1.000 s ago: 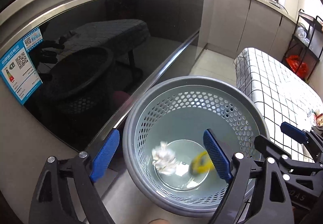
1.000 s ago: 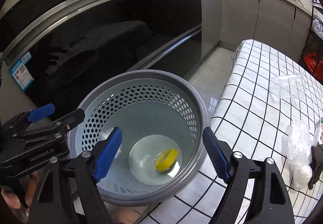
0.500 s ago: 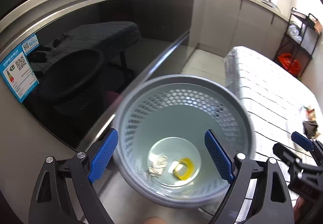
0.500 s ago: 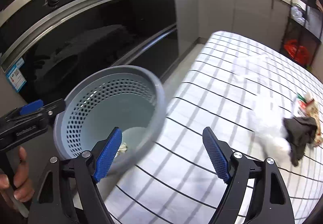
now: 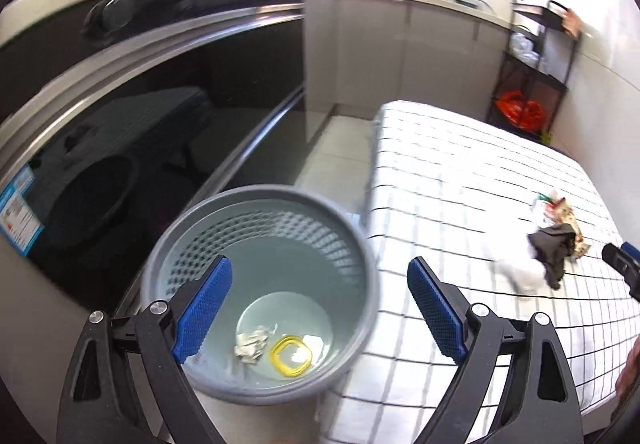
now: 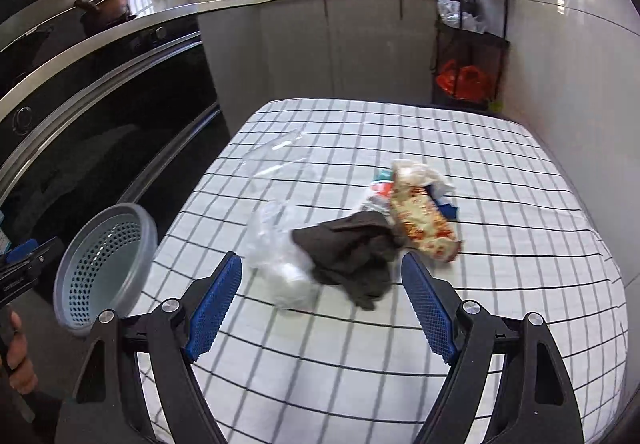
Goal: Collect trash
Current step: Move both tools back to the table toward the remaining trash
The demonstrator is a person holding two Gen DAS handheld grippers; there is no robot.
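Left gripper (image 5: 316, 308), its jaws opening with nothing between them, is hanging over the grey perforated plastic wastebasket (image 5: 352, 244); right gripper (image 6: 322, 308), spread wide and empty, is facing the dark crumpled cloth (image 6: 352, 252) on the white grid-patterned tablecloth (image 6: 500, 264).

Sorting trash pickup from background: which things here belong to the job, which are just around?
Job: grey perforated bin; crumpled paper; yellow ring; clear plastic bag; dark cloth; snack wrapper.
Around: oven; black rack; red bag.
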